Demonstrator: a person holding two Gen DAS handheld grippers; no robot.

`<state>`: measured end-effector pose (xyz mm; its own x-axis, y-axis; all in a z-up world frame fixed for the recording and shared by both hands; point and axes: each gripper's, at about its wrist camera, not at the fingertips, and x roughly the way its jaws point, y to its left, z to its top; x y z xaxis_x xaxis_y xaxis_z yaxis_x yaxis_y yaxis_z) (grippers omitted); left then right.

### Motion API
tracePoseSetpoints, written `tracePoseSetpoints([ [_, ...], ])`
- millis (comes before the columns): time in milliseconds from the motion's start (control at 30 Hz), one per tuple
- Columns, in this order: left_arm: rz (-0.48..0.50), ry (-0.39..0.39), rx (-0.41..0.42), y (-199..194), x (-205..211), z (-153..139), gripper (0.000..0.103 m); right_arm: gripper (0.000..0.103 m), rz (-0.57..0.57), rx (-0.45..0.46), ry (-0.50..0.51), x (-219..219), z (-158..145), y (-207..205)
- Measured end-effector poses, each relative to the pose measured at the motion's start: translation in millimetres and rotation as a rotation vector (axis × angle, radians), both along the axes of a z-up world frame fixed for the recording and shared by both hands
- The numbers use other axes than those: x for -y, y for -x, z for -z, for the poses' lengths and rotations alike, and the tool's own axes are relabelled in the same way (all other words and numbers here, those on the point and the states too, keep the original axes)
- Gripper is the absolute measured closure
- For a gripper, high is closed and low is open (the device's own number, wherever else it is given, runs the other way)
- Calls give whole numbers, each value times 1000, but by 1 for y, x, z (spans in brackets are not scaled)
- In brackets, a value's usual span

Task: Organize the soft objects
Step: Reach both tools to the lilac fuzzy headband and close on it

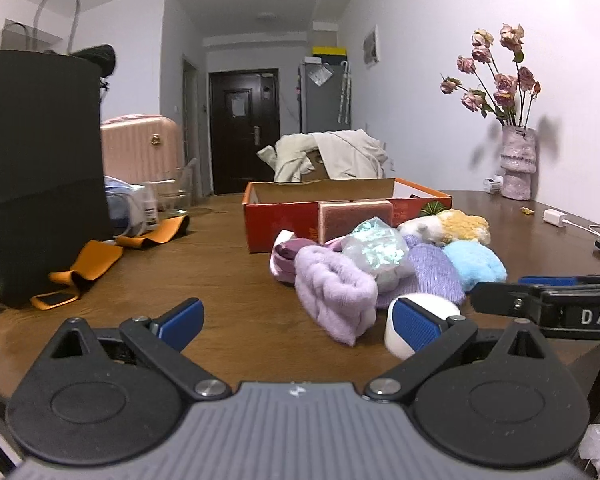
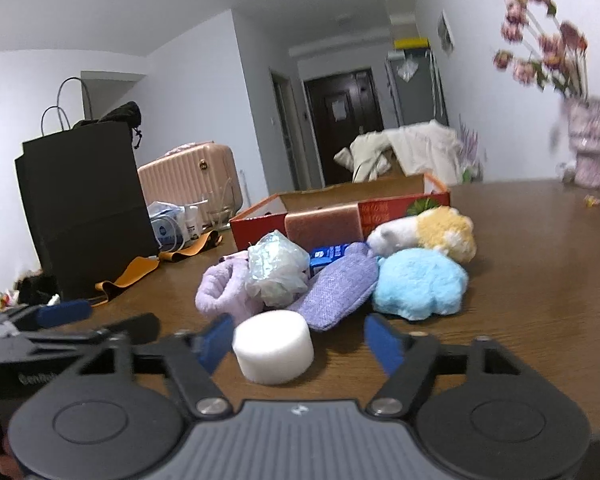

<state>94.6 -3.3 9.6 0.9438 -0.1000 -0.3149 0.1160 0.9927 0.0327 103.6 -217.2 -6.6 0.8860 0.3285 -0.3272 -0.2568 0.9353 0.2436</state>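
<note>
A pile of soft things lies on the wooden table [image 1: 228, 280] before an open red cardboard box [image 1: 284, 220]: a lilac fluffy roll [image 1: 332, 292], a crumpled clear bag [image 1: 376, 252], a purple knitted pad [image 2: 336, 288], a blue plush [image 2: 418, 284], a yellow and white plush [image 2: 432, 232] and a brown sponge [image 2: 322, 224] leaning on the box. A white foam cylinder [image 2: 274, 346] stands nearest. My right gripper [image 2: 300, 340] is open, the cylinder between its fingers near the left one. My left gripper [image 1: 298, 324] is open and empty, left of the pile.
A tall black paper bag [image 1: 40, 176] stands at the left with orange straps [image 1: 96, 264] lying beside it. A vase of dried roses [image 1: 518, 160] stands at the far right by the wall. A white charger and cable [image 1: 556, 218] lie near the right edge.
</note>
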Motion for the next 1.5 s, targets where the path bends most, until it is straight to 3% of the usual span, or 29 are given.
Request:
tracePoseSetpoints([
  [67,-12,15,-7,-15,-3,-4,1,48,-22,-8,-4,-2,-3,-11],
  [300,-121,20,-13,-61,-43,-19,1,50,-181,-27,52,-50,-11,-59],
  [367,-139,22,-19,-67,-55,-20,1,64,-211,-38,91,-72,-8,-72],
  [400,-146,27,-26,-70,-61,-20,1,76,-240,-33,120,-83,-7,-75],
  [433,-149,37,-35,-73,-66,-20,1,76,-269,-21,161,-94,-7,-76],
  [533,-121,94,-62,-83,-77,-22,1,77,-387,43,281,-123,-9,-63],
  [633,-39,129,-71,-102,-76,-22,4,77,-478,24,309,-141,-5,-53],
  [667,12,131,-78,-110,-73,-20,9,77,-488,10,306,-145,-4,-52],
  [733,50,110,-128,-122,-65,-13,32,76,-473,-4,293,-148,-4,-48],
  [800,72,96,-205,-135,-63,-2,63,69,-439,-4,274,-147,-6,-45],
  [867,78,128,-279,-141,-69,9,67,62,-402,-14,255,-140,-8,-46],
  [1000,87,179,-282,-126,-84,12,76,62,-340,-68,249,-134,-3,-51],
  [1233,-13,189,-244,-84,-87,12,76,62,-174,-122,226,-109,4,-68],
  [1333,26,158,-192,-64,-86,5,70,62,-117,-121,218,-100,5,-70],
  [1400,1,138,-133,-58,-92,-3,51,61,-90,-110,204,-95,2,-68],
  [1500,-16,174,-139,-73,-106,-5,50,60,-113,-67,137,-88,-8,-59],
])
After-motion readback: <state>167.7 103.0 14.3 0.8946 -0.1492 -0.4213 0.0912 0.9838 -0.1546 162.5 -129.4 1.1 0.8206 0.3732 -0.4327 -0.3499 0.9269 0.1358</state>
